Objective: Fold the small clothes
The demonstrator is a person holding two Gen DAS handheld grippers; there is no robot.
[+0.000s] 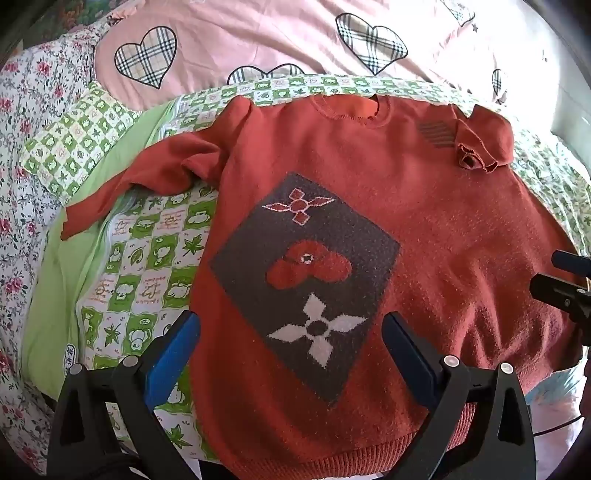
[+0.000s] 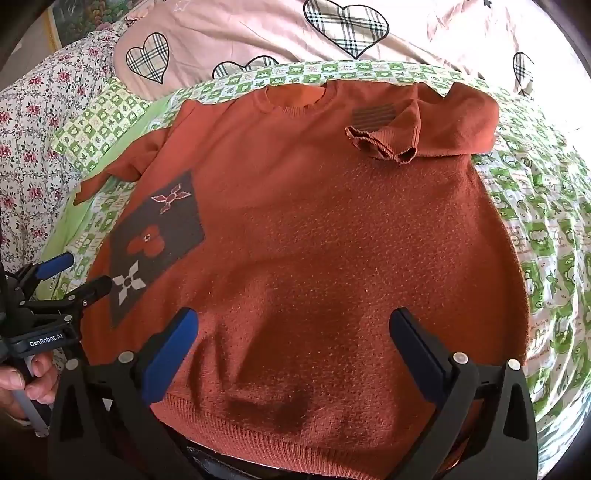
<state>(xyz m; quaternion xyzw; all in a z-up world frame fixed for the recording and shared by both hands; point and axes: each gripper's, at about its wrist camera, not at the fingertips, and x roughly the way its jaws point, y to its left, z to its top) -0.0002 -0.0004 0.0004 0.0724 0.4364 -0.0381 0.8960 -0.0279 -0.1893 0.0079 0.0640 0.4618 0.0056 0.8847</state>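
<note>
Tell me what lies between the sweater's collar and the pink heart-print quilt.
In both wrist views, only a strip of green-and-white checked sheet separates the sweater's collar from the pink heart-print quilt.

A small rust-orange knitted sweater [image 1: 424, 229] lies flat, front up, neckline far side. A dark diamond patch with flowers sits on its front. One sleeve stretches out sideways; the other is folded onto the chest.

My sweater [image 1: 424, 229] lies flat on the bedsheet [image 1: 155, 236], quilt [image 1: 280, 40] behind it, one sleeve [image 2: 424, 125] folded in.
</note>
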